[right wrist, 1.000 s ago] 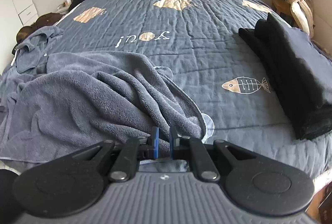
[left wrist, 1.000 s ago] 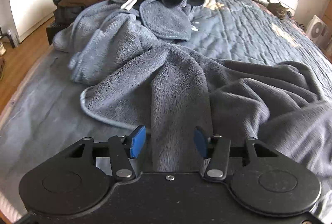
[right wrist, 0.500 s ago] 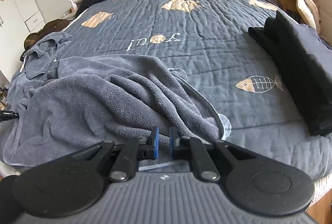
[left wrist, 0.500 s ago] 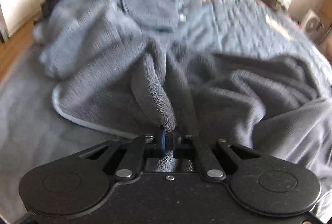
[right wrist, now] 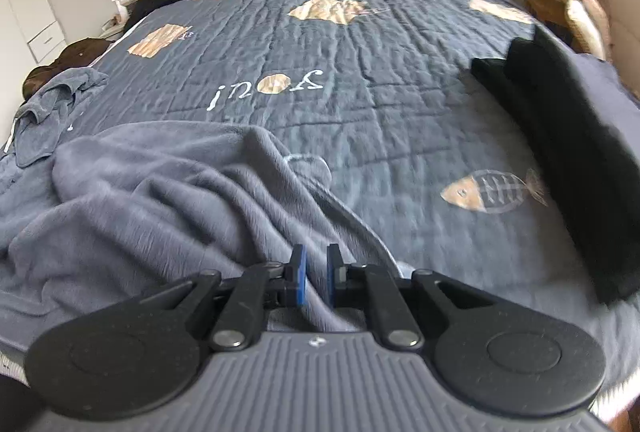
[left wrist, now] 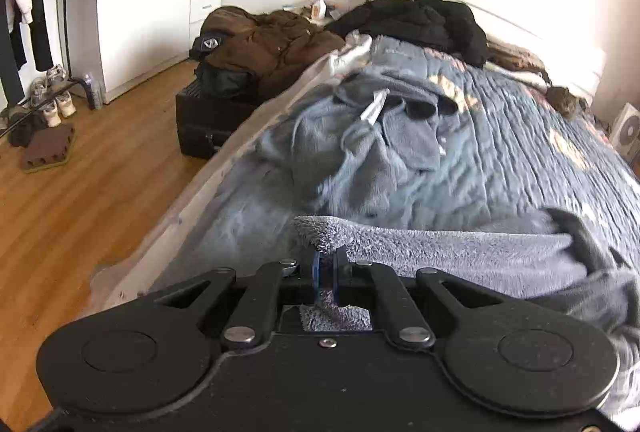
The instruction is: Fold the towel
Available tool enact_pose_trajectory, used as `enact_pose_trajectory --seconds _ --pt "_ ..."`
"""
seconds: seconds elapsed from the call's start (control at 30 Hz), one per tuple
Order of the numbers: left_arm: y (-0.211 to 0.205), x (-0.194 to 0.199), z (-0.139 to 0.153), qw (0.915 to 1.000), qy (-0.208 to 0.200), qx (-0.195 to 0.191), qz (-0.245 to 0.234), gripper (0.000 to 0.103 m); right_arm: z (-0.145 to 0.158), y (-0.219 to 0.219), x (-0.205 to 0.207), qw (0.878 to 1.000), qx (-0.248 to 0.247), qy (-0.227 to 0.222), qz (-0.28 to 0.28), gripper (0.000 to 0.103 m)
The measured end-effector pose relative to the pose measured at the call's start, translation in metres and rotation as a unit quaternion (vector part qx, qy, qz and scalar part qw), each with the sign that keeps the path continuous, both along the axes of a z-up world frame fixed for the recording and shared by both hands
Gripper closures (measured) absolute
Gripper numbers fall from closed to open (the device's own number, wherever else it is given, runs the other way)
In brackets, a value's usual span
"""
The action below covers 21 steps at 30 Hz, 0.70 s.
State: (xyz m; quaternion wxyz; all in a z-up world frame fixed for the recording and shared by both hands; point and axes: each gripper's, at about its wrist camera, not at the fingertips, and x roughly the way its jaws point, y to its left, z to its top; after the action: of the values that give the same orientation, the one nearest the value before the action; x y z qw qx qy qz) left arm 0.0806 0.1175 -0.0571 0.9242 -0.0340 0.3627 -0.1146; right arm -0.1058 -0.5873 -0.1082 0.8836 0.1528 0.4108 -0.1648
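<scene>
The grey towel [right wrist: 160, 200] lies rumpled on the bed [right wrist: 400, 120], near its foot. The left gripper [left wrist: 326, 272] has its jaws pinching a fuzzy edge of the towel, held above the quilt. The right gripper [right wrist: 313, 274] has its jaws nearly together, nipping a towel fold beside a fish print [right wrist: 494, 190].

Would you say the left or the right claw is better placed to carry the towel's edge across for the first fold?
Left, probably. The left claw has a towel edge raised and taut; the right claw grips bunched folds low on the bed.
</scene>
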Motion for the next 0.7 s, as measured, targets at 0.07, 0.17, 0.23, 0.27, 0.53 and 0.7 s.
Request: enact_pose_trajectory --seconds 0.07,0.17,0.23,0.27,0.53,0.7 --pt "-0.009 -0.004 -0.005 1.0000 0.003 0.007 -0.005 0.097 -0.007 -0.014 0.024 1.000 -0.002 0.005 0.010 0.094" --pt "-0.017 0.000 -0.013 0.9999 0.011 0.007 -0.001 0.097 -0.019 -0.029 0.058 0.999 -0.018 0.013 0.027 0.094" --pt "-0.022 0.003 -0.018 0.9998 0.017 0.007 0.003 0.097 -0.028 -0.034 0.075 0.998 -0.030 0.023 0.042 0.094" --pt "-0.023 0.003 -0.019 0.9998 0.019 0.008 0.003 0.097 -0.033 -0.036 0.081 0.998 -0.034 0.028 0.054 0.094" --pt "-0.031 0.006 -0.025 0.9992 0.032 0.023 0.001 0.097 -0.072 -0.040 0.109 0.986 -0.048 0.069 0.143 0.094" --pt "-0.035 0.005 -0.026 0.9987 0.039 0.033 -0.002 0.097 -0.079 -0.041 0.115 0.980 -0.005 0.086 0.181 0.094"
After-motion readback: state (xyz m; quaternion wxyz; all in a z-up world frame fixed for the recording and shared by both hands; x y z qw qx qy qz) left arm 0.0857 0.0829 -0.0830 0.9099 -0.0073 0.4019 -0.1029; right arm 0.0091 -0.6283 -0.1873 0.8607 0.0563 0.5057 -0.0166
